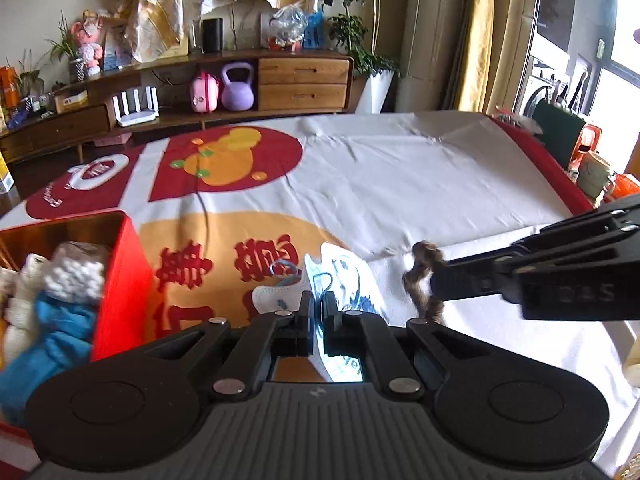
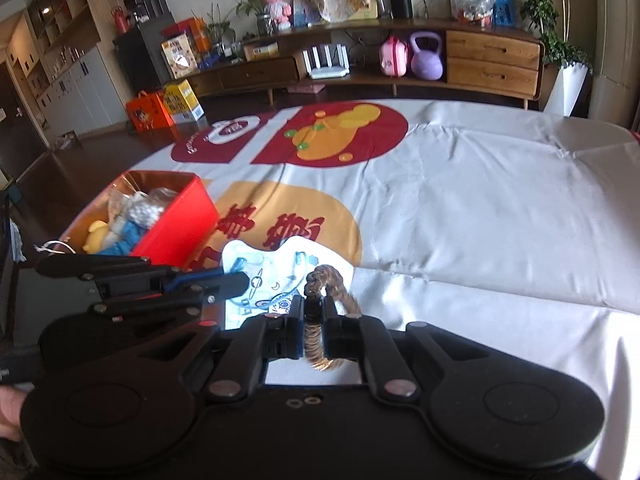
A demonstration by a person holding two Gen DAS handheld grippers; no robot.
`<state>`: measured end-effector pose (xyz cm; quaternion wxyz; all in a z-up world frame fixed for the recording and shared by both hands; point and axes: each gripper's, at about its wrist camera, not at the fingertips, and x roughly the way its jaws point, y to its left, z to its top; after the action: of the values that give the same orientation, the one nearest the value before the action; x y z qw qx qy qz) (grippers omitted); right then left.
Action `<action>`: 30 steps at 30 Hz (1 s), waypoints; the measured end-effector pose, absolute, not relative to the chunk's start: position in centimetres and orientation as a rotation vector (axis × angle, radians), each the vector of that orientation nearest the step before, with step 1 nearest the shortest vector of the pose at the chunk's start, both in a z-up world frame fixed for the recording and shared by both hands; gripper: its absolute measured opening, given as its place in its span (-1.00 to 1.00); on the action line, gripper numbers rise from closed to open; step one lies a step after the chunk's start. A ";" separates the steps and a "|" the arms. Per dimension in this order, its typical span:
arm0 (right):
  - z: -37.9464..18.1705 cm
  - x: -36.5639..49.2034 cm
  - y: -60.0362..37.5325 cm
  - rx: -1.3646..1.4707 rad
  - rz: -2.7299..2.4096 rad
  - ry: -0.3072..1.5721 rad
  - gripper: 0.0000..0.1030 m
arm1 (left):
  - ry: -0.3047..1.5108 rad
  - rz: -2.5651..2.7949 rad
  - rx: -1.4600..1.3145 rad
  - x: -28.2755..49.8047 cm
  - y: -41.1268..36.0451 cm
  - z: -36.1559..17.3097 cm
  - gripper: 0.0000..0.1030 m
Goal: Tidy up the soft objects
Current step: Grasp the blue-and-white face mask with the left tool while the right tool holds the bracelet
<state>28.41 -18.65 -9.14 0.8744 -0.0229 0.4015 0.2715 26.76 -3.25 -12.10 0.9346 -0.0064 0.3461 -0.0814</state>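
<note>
My matt black plastic tongs (image 1: pixel 318 312) pinch a thin printed cloth mask (image 1: pixel 344 276), my other tongs (image 2: pixel 314 312) a rough braided brown band (image 2: pixel 332 284), over the table's smooth, creased cloth (image 1: pixel 420 184).

We see the red box (image 1: pixel 120 280) only in part from the left wrist view: its near and left sides run past the picture's edge, and the things inside blur together, so the blue cloth (image 1: pixel 48 344) and the white beaded lump (image 1: pixel 74 278) are all we can name. The printed mask (image 1: pixel 340 280) vanishes behind the left claw (image 1: pixel 319 308), its lower part hidden by the housing. The brown braided loop (image 2: pixel 328 284) passes between the right claw's (image 2: pixel 315 312) pads, its bottom cut by the housing. A hand (image 2: pixel 10 412) shows only as a sliver at the left edge. The tablecloth's (image 2: pixel 480 200) red characters are partly covered and unreadable.
</note>
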 end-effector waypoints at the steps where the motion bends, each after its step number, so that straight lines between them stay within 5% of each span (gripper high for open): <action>1: -8.7 28.0 -18.8 -0.045 0.568 0.831 -0.87 | 0.705 -0.167 -0.008 26.4 -3.1 -11.7 -0.93; 17: -7.7 25.2 -20.5 -0.003 0.580 0.816 -0.87 | 0.788 -0.240 -0.072 24.9 -1.7 -11.5 -0.87; 19: -8.2 25.4 -20.8 0.002 0.574 0.825 -0.87 | 0.801 -0.246 -0.076 25.3 -2.1 -12.1 -0.72; 20: -8.6 25.5 -21.0 0.006 0.574 0.831 -0.87 | 0.806 -0.247 -0.077 25.4 -2.2 -12.4 -0.43; 21: -8.8 25.5 -21.1 0.008 0.572 0.836 -0.87 | 0.812 -0.247 -0.076 25.6 -2.4 -12.8 0.11; 23: -9.3 25.7 -21.3 0.012 0.572 0.846 -0.87 | 0.812 -0.245 -0.074 25.8 -2.6 -13.3 0.72; 30: -10.3 26.4 -22.0 0.031 0.568 0.863 -0.87 | 0.837 -0.236 -0.001 27.2 -4.1 -15.4 0.75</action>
<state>26.40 -21.99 -10.32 0.8694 0.0150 0.4128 0.2713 27.20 -4.14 -15.44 0.9070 -0.0005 0.4053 -0.1141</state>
